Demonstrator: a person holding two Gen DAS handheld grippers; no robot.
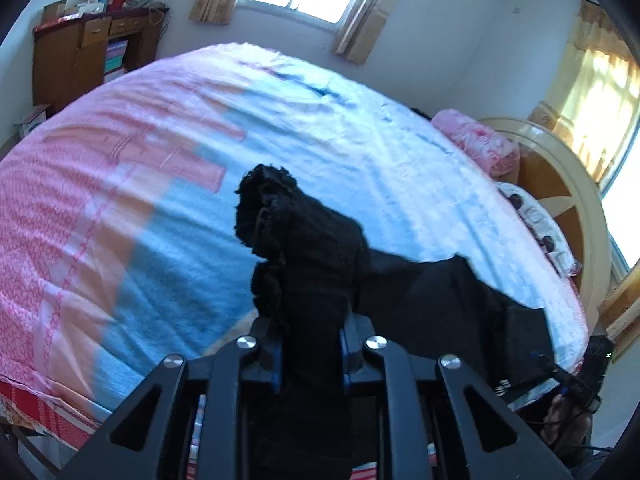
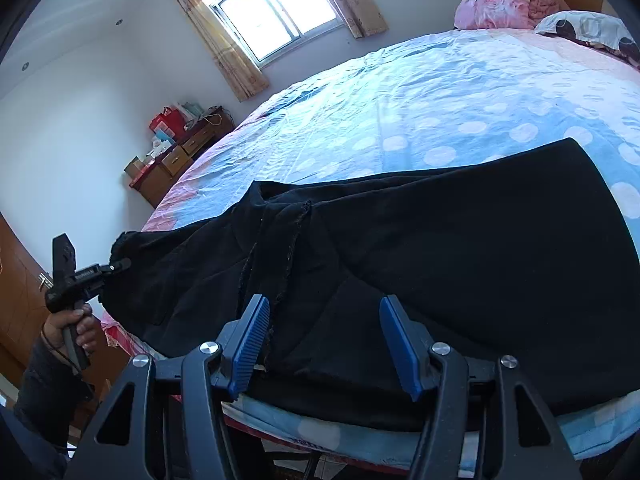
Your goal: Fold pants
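Sunlit bedroom: a bed [image 2: 400,120] with a blue and pink dotted cover fills both views, with a curtained window [image 2: 264,8] on the far wall, a brown dresser [image 2: 176,160] piled with boxes at 9 o'clock of the right wrist view, and a pink quilt [image 2: 500,4] and pillow [image 2: 588,28] at 1 o'clock.

Black pants [image 2: 420,248] lie spread across the near edge of the bed. The left claw [image 1: 310,356] is clamped together on a bunched end of the pants, which rises lifted above the bed at the middle of its own view. The right claw [image 2: 324,344] stands wide apart, its blue pads [image 2: 250,344] resting just over the pants fabric at 6 o'clock, gripping nothing.
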